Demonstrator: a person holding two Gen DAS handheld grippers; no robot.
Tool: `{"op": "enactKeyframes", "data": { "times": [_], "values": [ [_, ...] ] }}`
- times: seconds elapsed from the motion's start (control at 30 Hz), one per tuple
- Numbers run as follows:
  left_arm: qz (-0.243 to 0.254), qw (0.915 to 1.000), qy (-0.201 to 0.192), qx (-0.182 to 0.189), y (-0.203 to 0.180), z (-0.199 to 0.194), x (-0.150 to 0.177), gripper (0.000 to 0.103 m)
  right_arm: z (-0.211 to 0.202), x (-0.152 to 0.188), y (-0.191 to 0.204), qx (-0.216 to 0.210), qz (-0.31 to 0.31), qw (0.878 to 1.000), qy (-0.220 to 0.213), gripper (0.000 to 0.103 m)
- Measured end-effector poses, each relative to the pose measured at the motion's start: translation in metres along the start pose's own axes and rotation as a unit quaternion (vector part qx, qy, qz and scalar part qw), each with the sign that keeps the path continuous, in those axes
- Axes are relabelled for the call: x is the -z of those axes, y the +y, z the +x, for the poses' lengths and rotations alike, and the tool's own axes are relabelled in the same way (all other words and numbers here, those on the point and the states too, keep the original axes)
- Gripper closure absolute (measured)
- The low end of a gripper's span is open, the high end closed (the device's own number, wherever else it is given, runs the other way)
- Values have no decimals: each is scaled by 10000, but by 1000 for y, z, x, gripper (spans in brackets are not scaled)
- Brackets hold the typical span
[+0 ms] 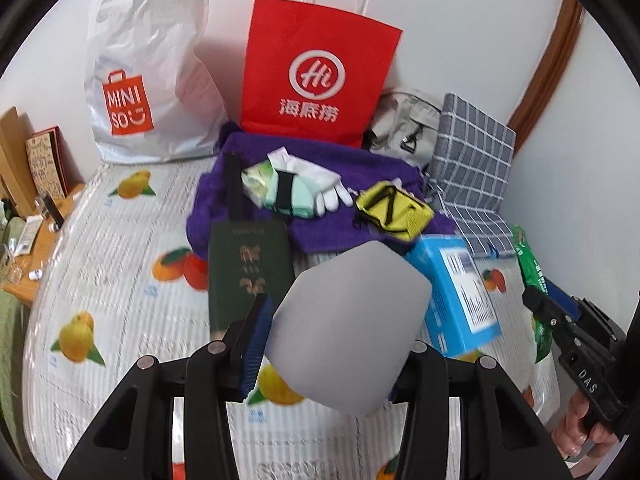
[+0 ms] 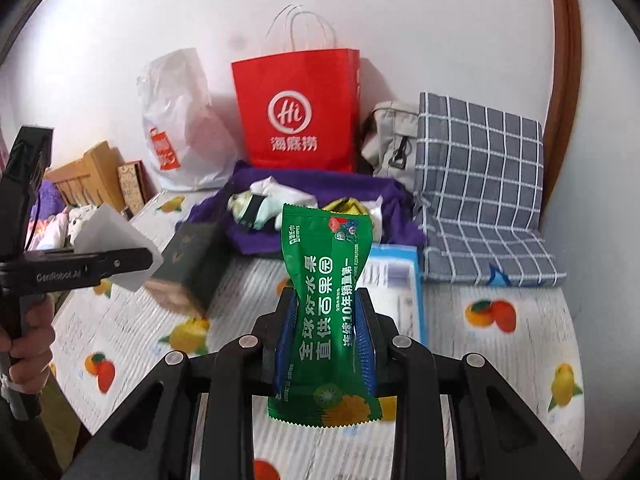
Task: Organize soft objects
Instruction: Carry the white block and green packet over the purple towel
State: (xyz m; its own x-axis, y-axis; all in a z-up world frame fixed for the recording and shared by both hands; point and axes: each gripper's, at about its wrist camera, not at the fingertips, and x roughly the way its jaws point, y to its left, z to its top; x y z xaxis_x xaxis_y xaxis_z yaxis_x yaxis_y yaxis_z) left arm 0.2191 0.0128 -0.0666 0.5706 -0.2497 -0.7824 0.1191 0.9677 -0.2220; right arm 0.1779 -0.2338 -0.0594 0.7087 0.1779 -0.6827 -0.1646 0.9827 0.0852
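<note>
left wrist view: the left tongs [image 1: 340, 344] are clamped on a pale grey packet [image 1: 348, 324], held above the bed [image 1: 120, 264] with its fruit-print cover. beyond it a dark green booklet [image 1: 248, 268] leans on a purple cloth [image 1: 320, 168] that carries white gloves [image 1: 316, 184] and a yellow pouch [image 1: 394, 208]. a blue box [image 1: 460, 292] lies just right of the packet. against the wall stand a white plastic bag [image 1: 148, 80], a red paper bag [image 1: 316, 68], a grey backpack [image 1: 404, 124] and a checked cushion [image 1: 472, 160]. at the right edge the right tongs [image 1: 540, 300] hold a green snack packet [image 1: 532, 264].

right wrist view: the right tongs [image 2: 326, 340] are clamped on the green snack packet [image 2: 326, 312], upright between the blue pads [image 2: 366, 344], above the bed [image 2: 500, 360]. at left a hand [image 2: 28, 344] carries the left tongs [image 2: 148, 260], gripping the pale grey packet [image 2: 116, 236]. the red paper bag [image 2: 296, 112], purple cloth [image 2: 256, 240], blue box [image 2: 396, 280] and checked cushion [image 2: 480, 184] lie behind.
</note>
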Motion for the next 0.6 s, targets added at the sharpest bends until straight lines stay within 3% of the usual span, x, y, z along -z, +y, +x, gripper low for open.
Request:
{"op": "enactKeyframes", "data": {
  "times": [0.6],
  "values": [
    [145,9996,-178,-192,-7,25,-79,59,47,-85,-18,10,269,9996,-126,74]
  ]
}}
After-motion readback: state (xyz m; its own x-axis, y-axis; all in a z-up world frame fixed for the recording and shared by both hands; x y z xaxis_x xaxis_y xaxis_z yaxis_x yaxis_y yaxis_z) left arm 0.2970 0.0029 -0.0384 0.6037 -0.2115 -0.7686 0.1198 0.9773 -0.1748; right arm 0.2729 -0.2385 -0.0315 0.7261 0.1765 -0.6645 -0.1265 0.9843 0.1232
